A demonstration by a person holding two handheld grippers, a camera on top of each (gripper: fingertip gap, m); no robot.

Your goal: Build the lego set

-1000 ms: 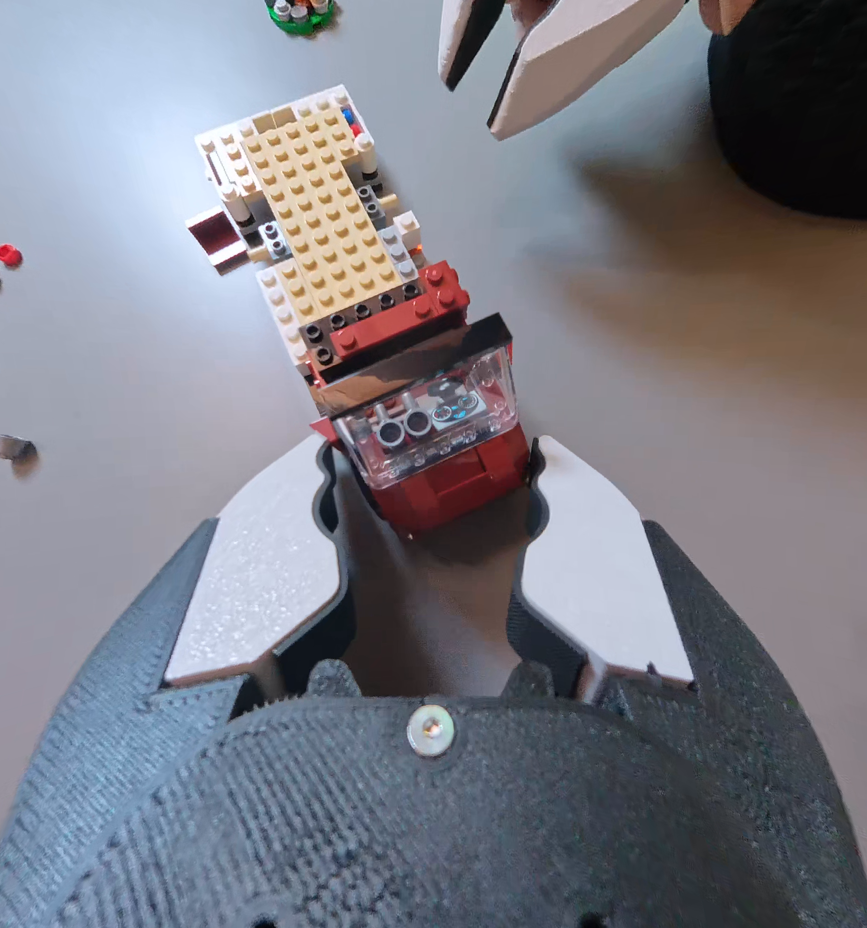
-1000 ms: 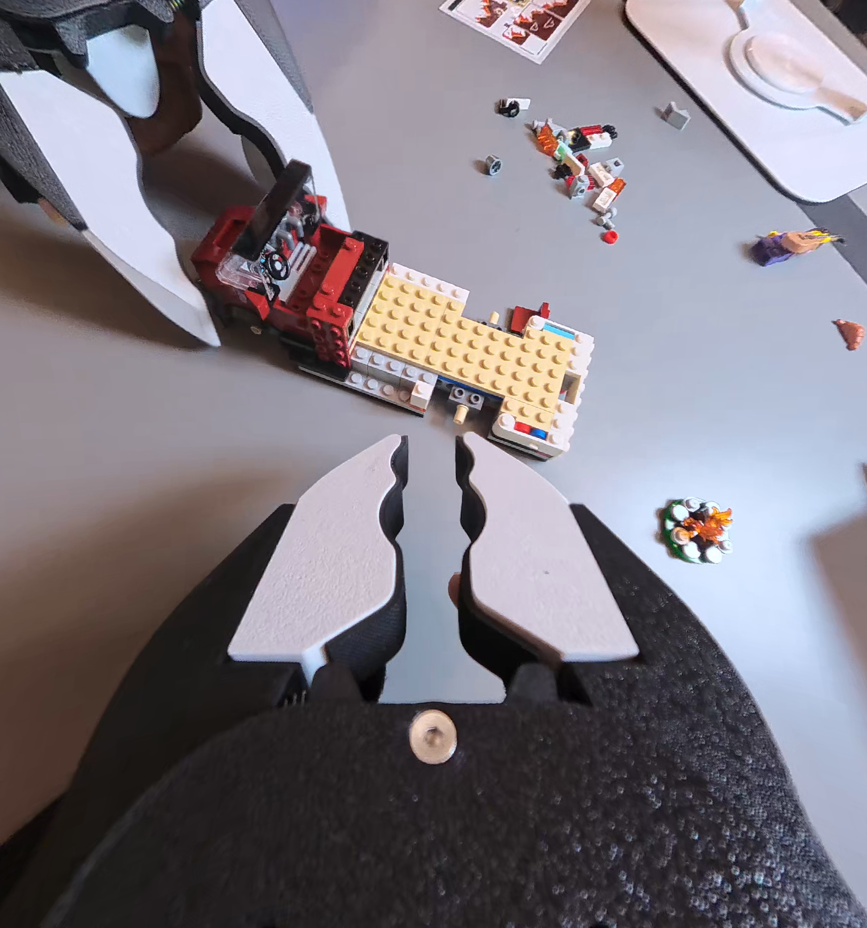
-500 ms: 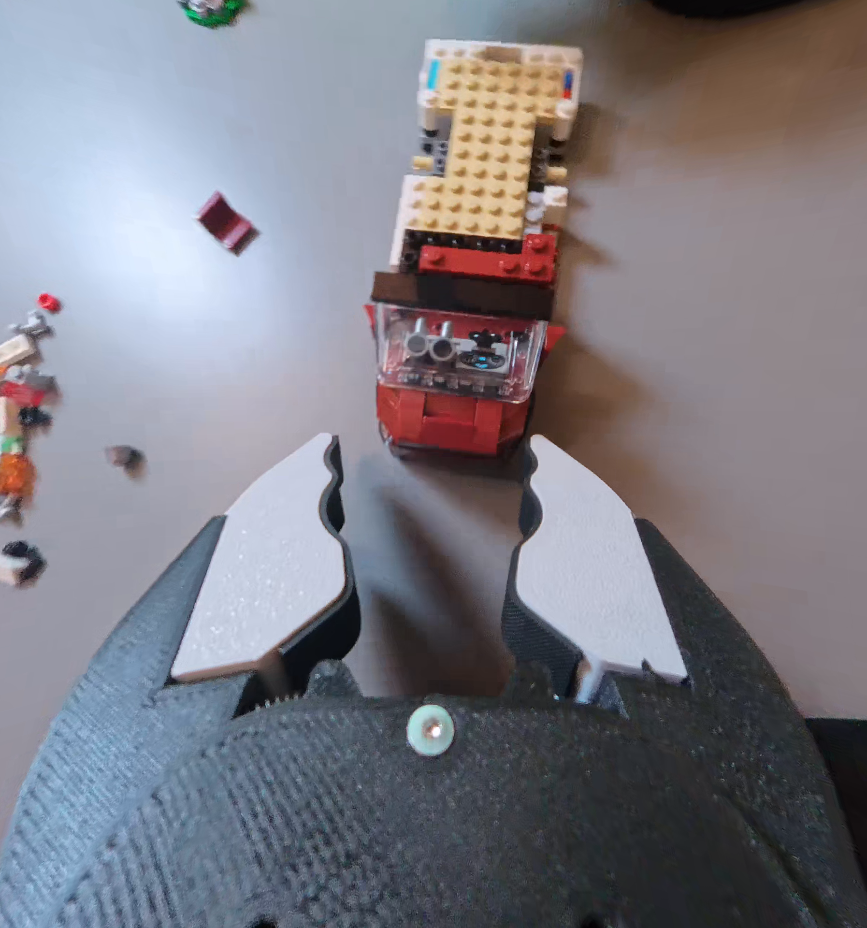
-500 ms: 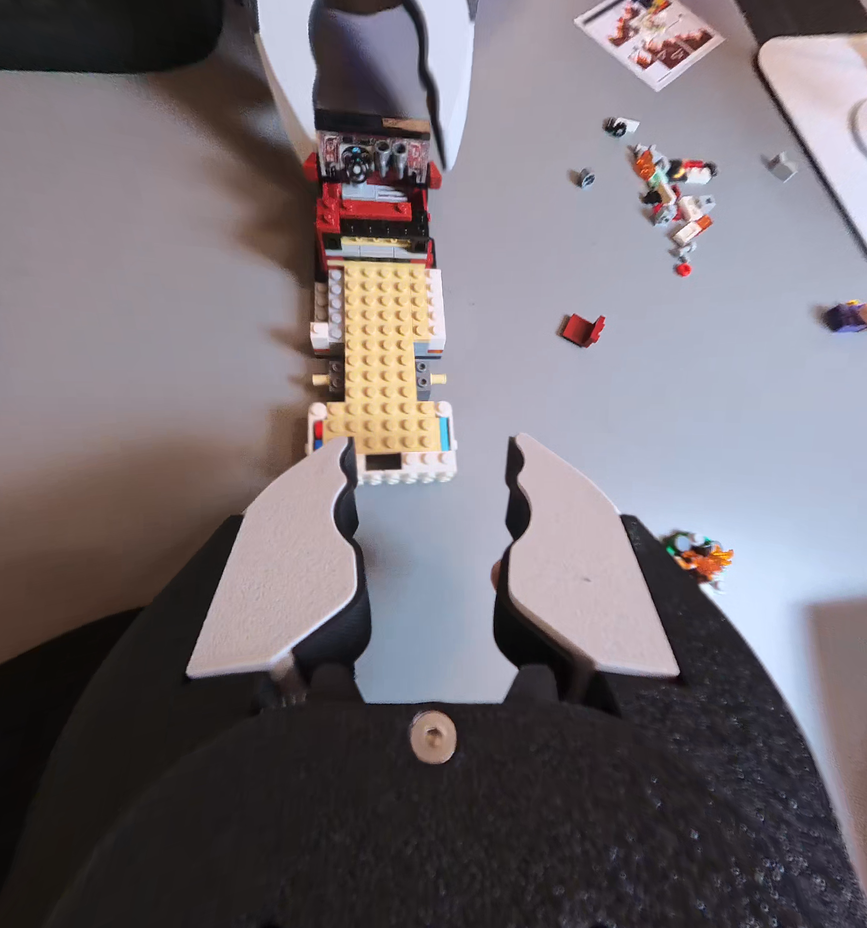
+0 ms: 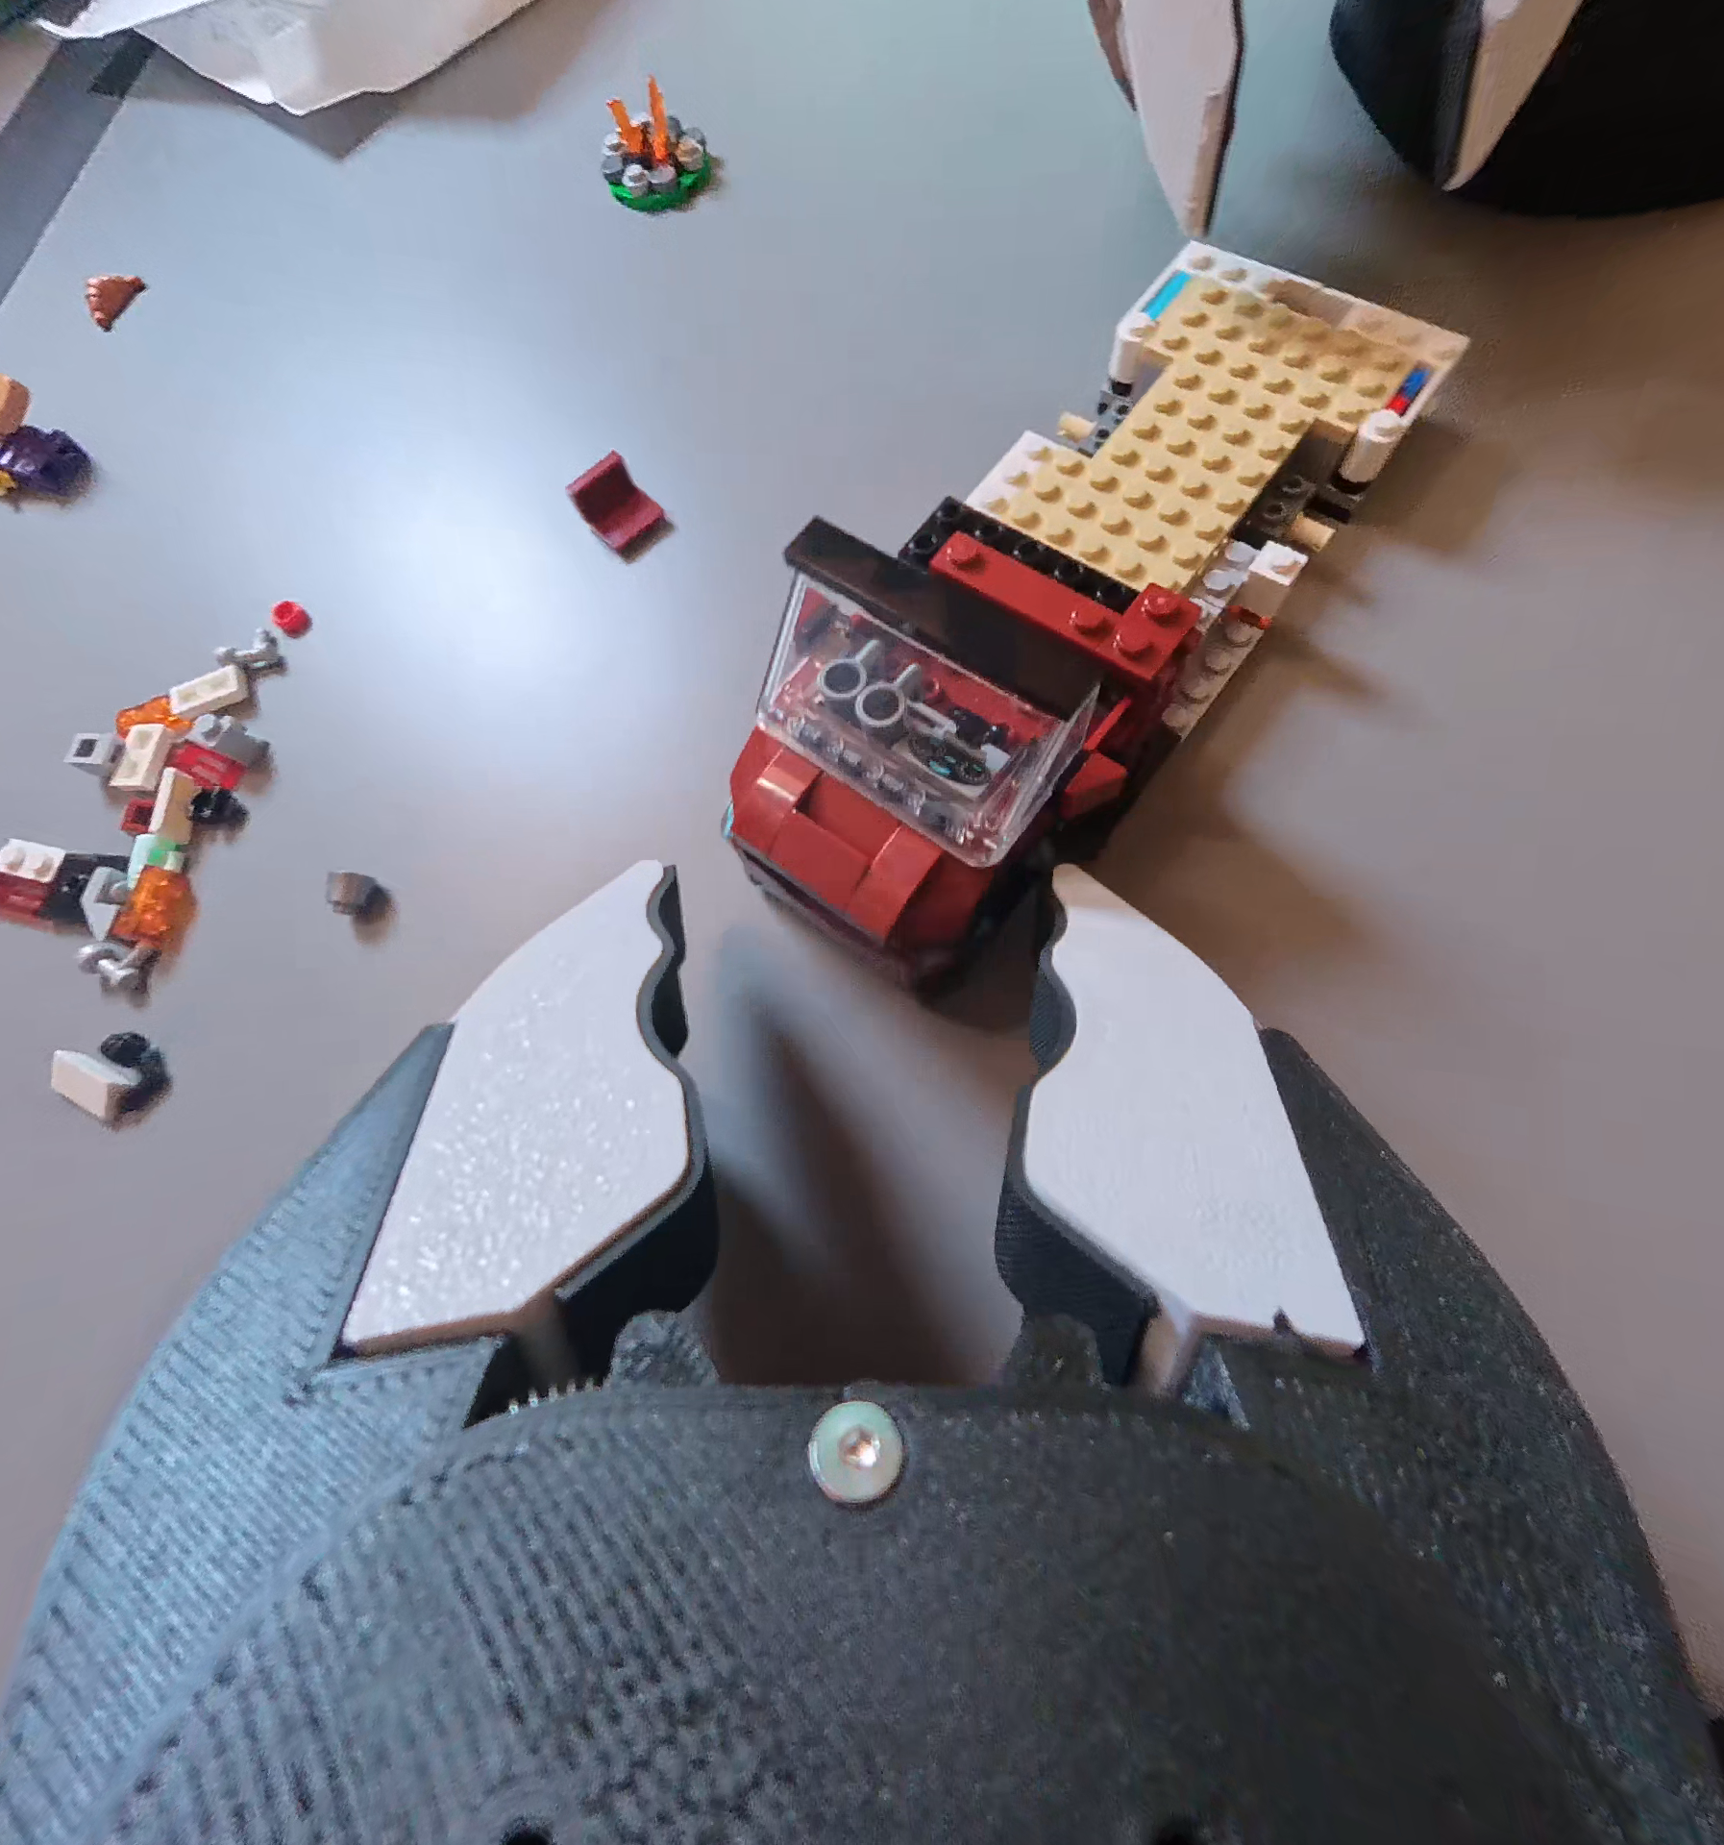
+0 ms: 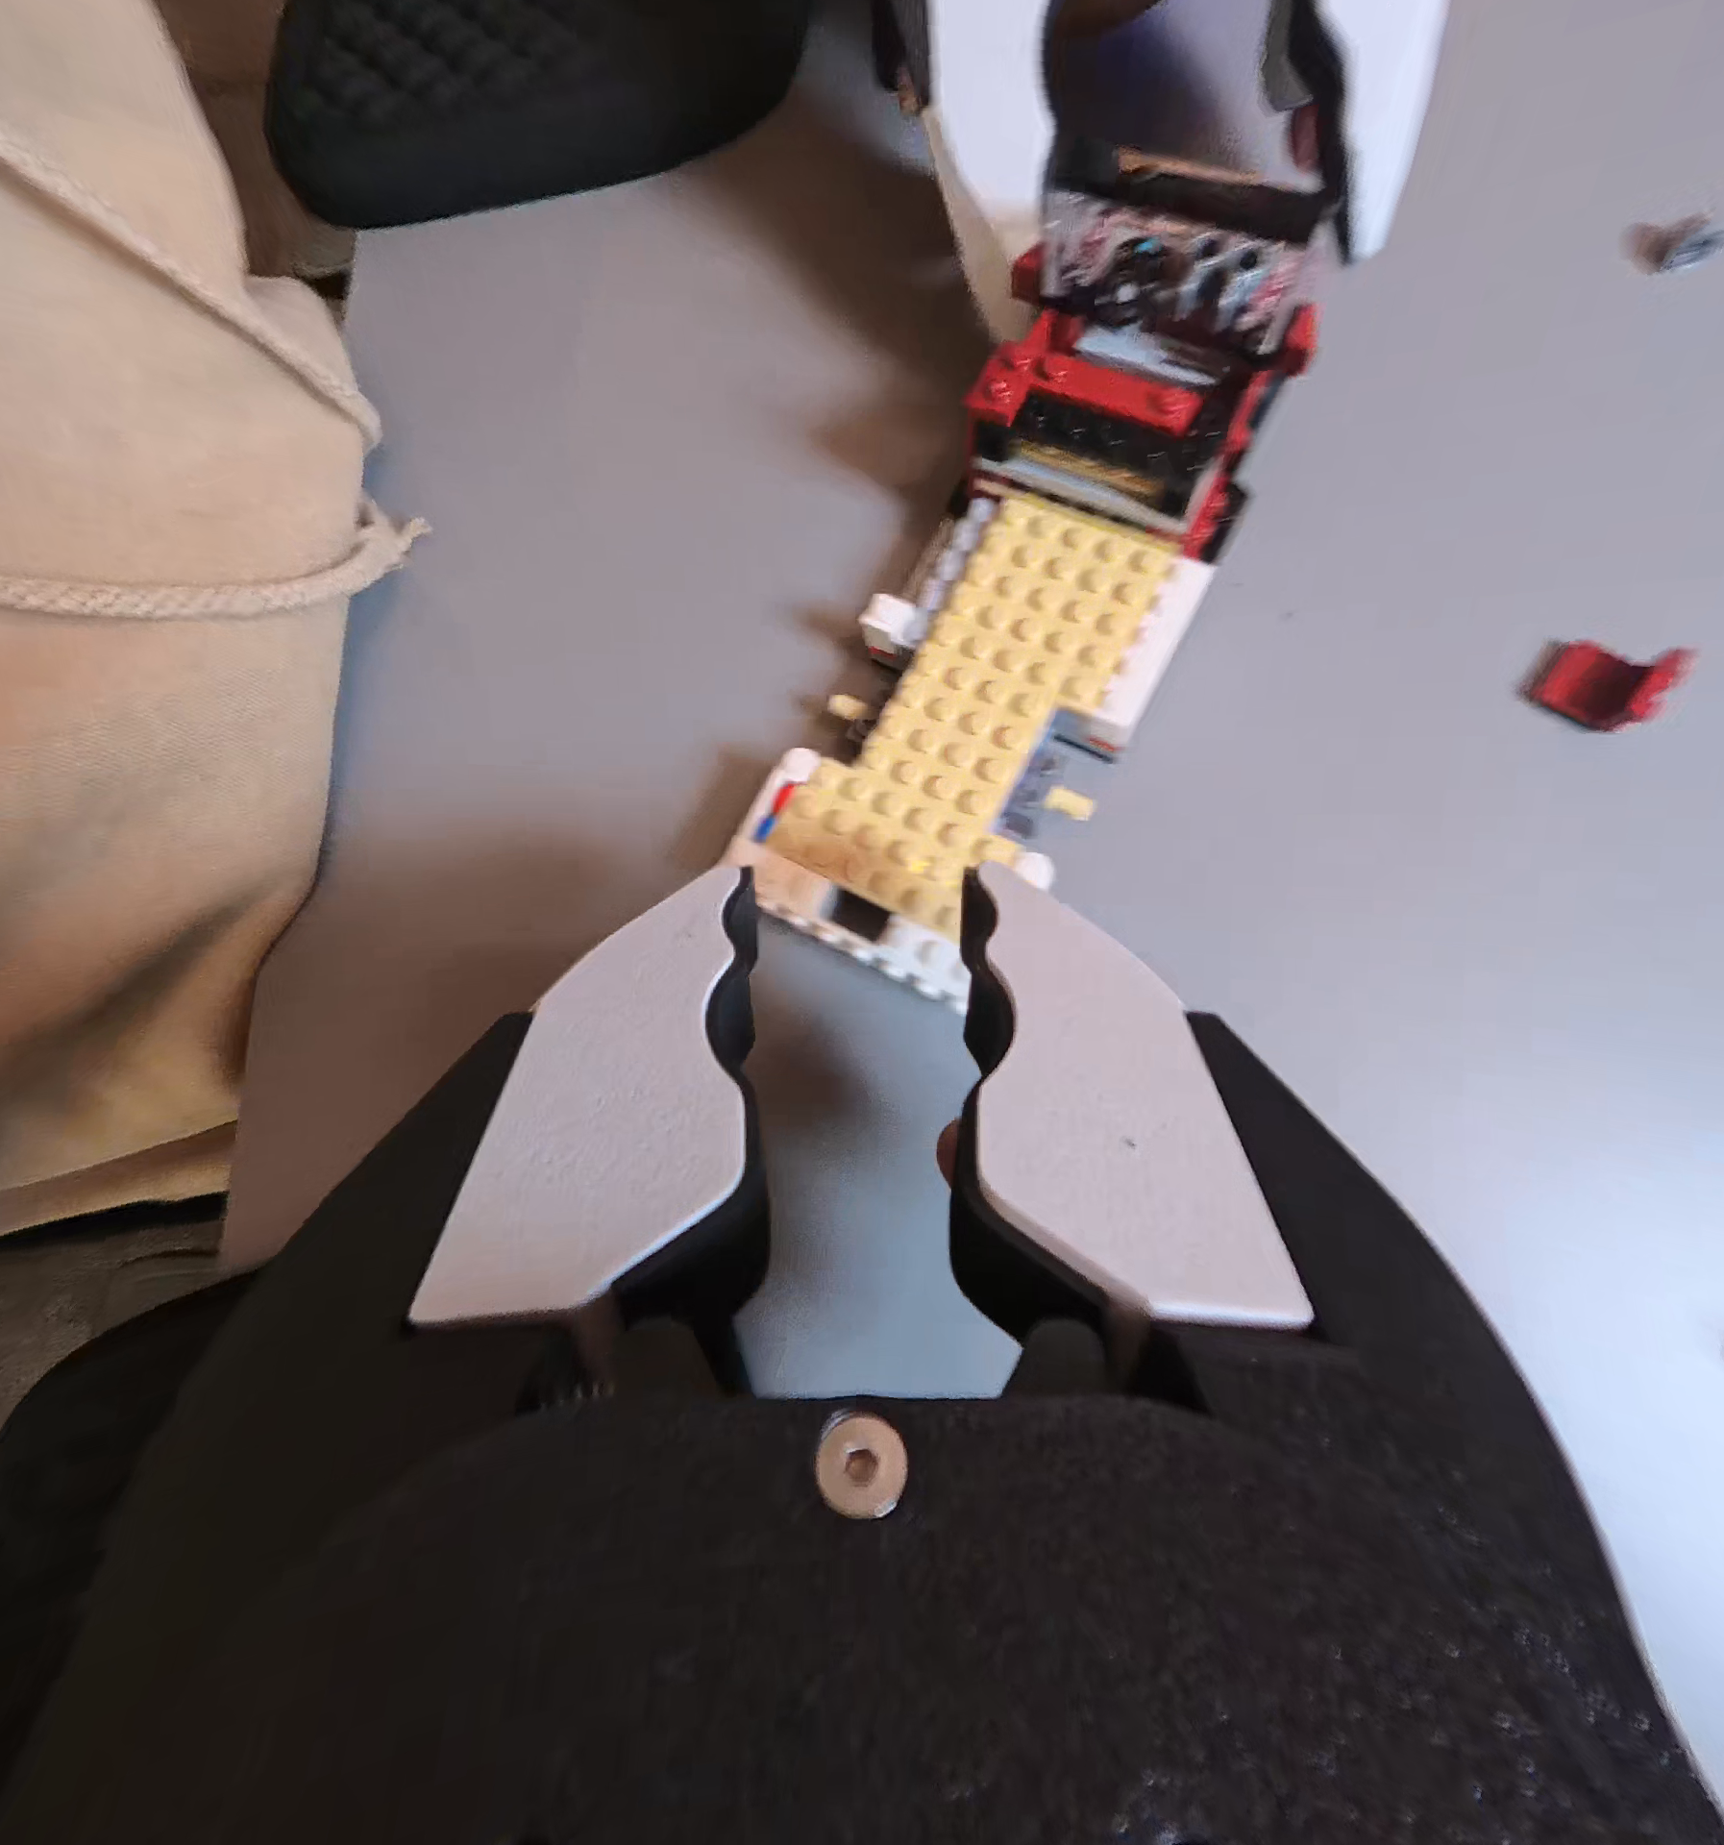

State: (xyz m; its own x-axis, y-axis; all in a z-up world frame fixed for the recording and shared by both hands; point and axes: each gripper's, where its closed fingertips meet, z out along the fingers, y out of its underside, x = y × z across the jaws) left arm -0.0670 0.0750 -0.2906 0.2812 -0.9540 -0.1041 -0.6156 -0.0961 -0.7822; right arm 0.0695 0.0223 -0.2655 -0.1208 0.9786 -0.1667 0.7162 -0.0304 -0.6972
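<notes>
The toy truck (image 5: pixel 938 859) has turned. Half a second ago it pointed straight up to 12 o'clock in the left view. Now it leans away toward 1 o'clock. The right gripper (image 6: pixel 858 879) has also brought its fingers closer together than they were.

The truck sits on the grey table (image 5: pixel 439 399). Its red nose is by the left gripper (image 5: pixel 863 879) and its white back end is by the right one.

The left gripper is wide open and holds nothing. The red nose sits just inside its fingertips. It is close to the finger on the 3 o'clock side and well apart from the other.

The right gripper is part way open and holds nothing that I can see. Its fingertips are right at the white back end, but the picture is blurry. I cannot tell if they touch it.

What could go wrong? The truck is crooked. If the left fingers squeeze now, one may hit first and push the nose sideways. The clear windshield (image 5: pixel 923 739) could pop off if a finger catches it. A hard pinch on the back end could snap off small white bricks. A sliding truck could bump the little red piece (image 5: pixel 618 499) at 11 o'clock. The loose bricks (image 5: pixel 149 779) at 9 o'clock are farther off.
</notes>
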